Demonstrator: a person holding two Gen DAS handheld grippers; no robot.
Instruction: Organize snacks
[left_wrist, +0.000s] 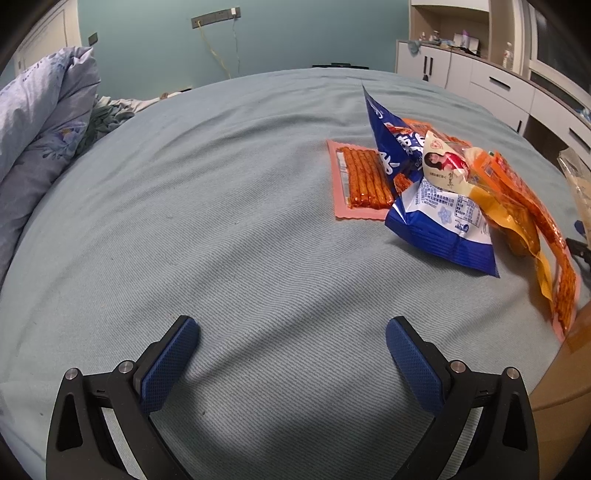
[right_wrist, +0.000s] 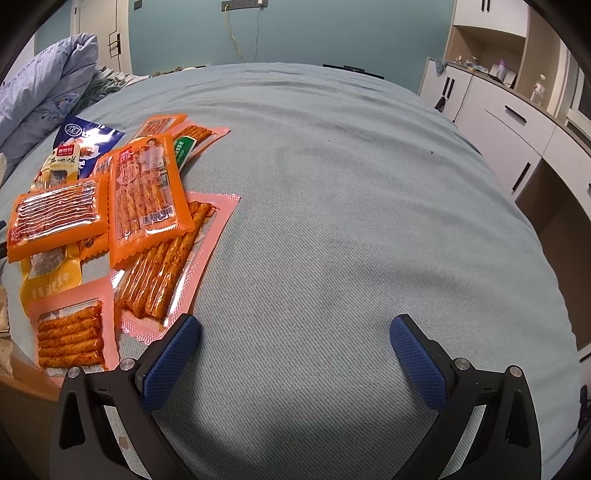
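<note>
Bed (left_wrist: 221, 240) covered in a pale blue-grey sheet, used as the work surface; rumpled lilac duvet (left_wrist: 40, 122) heaped at the far left corner. Left gripper (left_wrist: 293, 332) hangs low over bare sheet, blue-padded jaws spread wide, nothing between them. Right gripper (right_wrist: 295, 332) likewise: jaws wide apart, empty, bare sheet beneath. Snacks all in one loose, overlapping heap between the two tools, off to the right of the left gripper and to the left of the right one. From the left wrist view: a pink pack of spicy sticks (left_wrist: 354, 181) lies flat at the heap's near-left edge, a crumpled blue bag (left_wrist: 436, 218) leans partly over it, a cream-and-yellow packet (left_wrist: 454, 166) rests on top of the blue bag, and orange packs (left_wrist: 532, 199) trail off to the right. From the right wrist view: two orange packs on top, one lying crosswise (right_wrist: 55, 218), one upright (right_wrist: 147, 192); a long pink stick pack (right_wrist: 166, 273) beneath them, its near end just beside the right gripper's left finger (right_wrist: 173, 354); a smaller pink pack (right_wrist: 70, 332) nearest the bed's edge. White cabinets and drawers (right_wrist: 509, 125) along the right wall, teal wall (left_wrist: 258, 33) behind.
</note>
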